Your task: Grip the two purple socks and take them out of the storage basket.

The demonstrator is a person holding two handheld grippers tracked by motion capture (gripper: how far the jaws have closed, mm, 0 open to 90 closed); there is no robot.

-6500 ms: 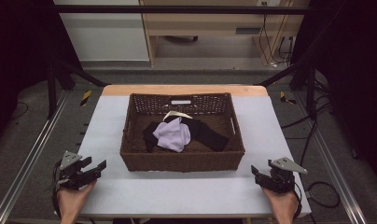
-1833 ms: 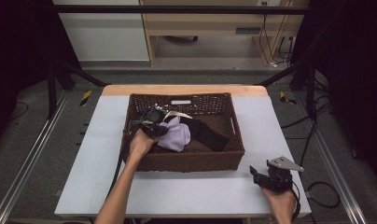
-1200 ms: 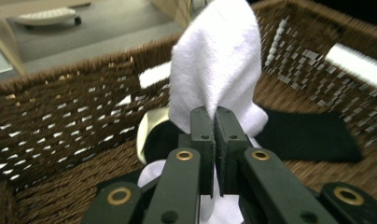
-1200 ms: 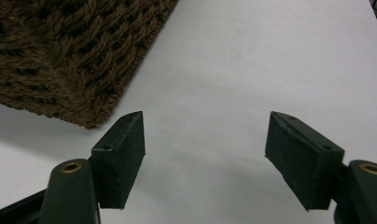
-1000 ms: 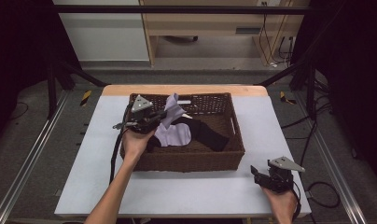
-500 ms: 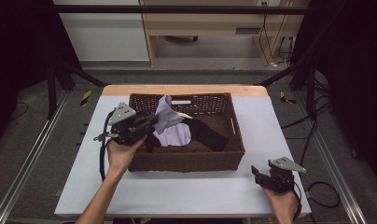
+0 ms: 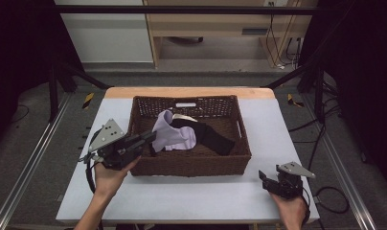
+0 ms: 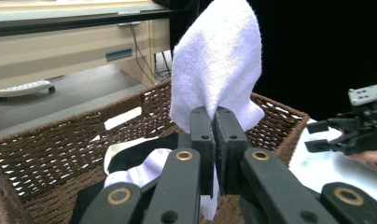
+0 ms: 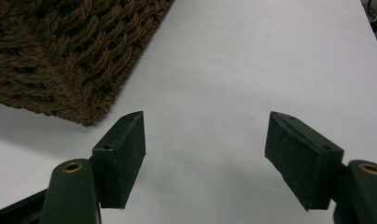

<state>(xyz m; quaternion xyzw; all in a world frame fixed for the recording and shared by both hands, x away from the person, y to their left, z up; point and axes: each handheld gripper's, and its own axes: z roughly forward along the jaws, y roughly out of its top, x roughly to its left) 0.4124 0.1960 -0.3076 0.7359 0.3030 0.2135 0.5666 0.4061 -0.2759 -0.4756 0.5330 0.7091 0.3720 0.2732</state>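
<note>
A pale lilac towel (image 7: 172, 134) is half lifted out of the brown wicker basket (image 7: 191, 165). My left gripper (image 7: 151, 139) is shut on one edge of it, over the basket's left wall. In the left gripper view the towel (image 8: 219, 70) stands up above the closed jaws of that gripper (image 8: 215, 140). A black cloth (image 7: 213, 136) lies in the basket beside the towel. My right gripper (image 7: 264, 178) rests on the table at the front right, open with nothing between its fingers. In its own view the right gripper (image 9: 205, 149) faces bare white table next to the basket's corner (image 9: 60, 56).
The white table (image 7: 191, 196) has free room in front of the basket and on both sides. A black cable (image 7: 90, 175) loops from the left gripper. Metal rails run along both table sides, with a wooden cabinet behind.
My left gripper has pulled the towel leftward, from above the basket's back left to over its left wall. The towel trails after it. The right gripper has stayed where it was.
</note>
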